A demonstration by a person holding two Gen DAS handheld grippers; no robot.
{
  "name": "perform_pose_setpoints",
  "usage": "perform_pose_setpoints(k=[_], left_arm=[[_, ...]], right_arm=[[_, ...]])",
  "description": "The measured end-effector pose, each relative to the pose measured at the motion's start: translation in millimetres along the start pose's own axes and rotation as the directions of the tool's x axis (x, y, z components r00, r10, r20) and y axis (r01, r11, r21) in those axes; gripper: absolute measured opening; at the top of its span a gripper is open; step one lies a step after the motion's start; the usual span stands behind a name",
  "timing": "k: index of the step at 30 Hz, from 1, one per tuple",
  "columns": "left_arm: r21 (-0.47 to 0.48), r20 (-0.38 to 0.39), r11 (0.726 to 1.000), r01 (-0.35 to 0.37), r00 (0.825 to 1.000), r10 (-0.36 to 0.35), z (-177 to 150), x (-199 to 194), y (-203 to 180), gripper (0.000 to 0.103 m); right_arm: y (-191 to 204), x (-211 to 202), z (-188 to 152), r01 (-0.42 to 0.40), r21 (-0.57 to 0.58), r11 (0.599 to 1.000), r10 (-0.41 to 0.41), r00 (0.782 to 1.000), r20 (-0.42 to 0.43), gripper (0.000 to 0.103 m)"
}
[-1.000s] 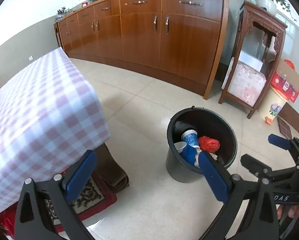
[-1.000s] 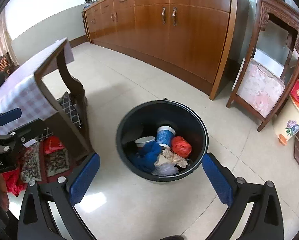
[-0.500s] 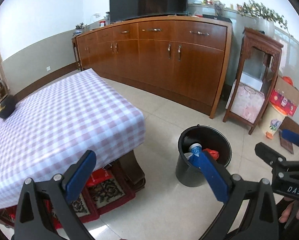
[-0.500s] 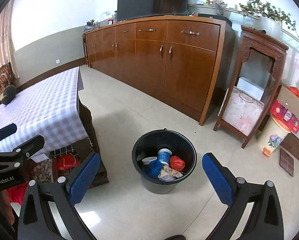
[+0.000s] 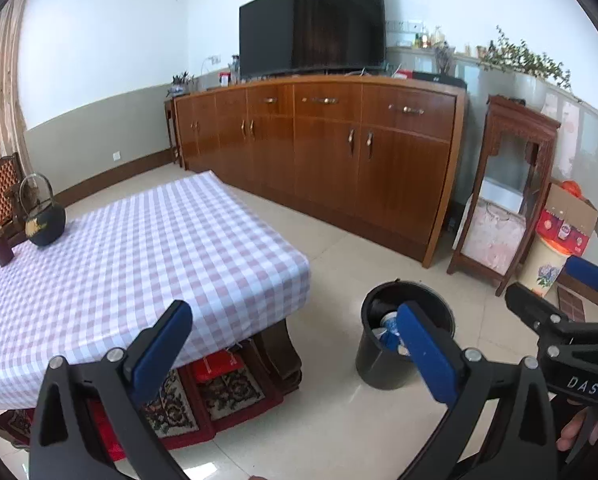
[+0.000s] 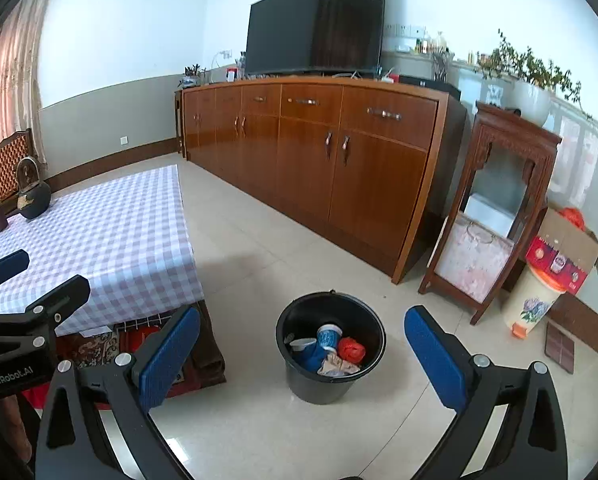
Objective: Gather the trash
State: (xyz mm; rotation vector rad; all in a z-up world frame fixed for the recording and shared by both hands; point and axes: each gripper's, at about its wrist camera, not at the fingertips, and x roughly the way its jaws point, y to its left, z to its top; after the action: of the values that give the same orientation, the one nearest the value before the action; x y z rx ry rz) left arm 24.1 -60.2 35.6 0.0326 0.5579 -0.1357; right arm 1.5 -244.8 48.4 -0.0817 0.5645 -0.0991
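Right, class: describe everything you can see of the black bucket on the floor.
The black bucket is round, looks like plastic, and tapers toward its base. It stands upright on the pale tiled floor, right of the checked table, apart from it. Inside lie a blue and white paper cup, an orange-red crumpled ball, blue cloth and pale wrappers. Nothing grips it.

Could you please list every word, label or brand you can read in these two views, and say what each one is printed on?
"DAS": on the right gripper, seen from the left wrist.
"GenRobot.AI": on the left gripper, seen from the right wrist.
Print on the red carton in the cardboard box: too blurred to read.
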Motion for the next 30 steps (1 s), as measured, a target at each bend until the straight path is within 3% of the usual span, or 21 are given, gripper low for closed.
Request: perform_pose_setpoints(k=[14, 30], left_arm=[[0.004, 0.045, 1.0, -0.003, 0.999, 0.003, 2.3, -17.6, 0.8, 0.103], [0.013, 0.036, 1.0, -0.002, 0.999, 0.002, 2.1, -16.4, 0.4, 0.103]], right_arm=[[-2.1, -20.8, 0.5, 0.008, -0.002, 1.0, -0.008, 1.0, 0.02, 0.103], [-6.2, -20.8, 1.8, 0.011, 0.003, 1.0, -0.011, 1.0, 0.025, 0.103]])
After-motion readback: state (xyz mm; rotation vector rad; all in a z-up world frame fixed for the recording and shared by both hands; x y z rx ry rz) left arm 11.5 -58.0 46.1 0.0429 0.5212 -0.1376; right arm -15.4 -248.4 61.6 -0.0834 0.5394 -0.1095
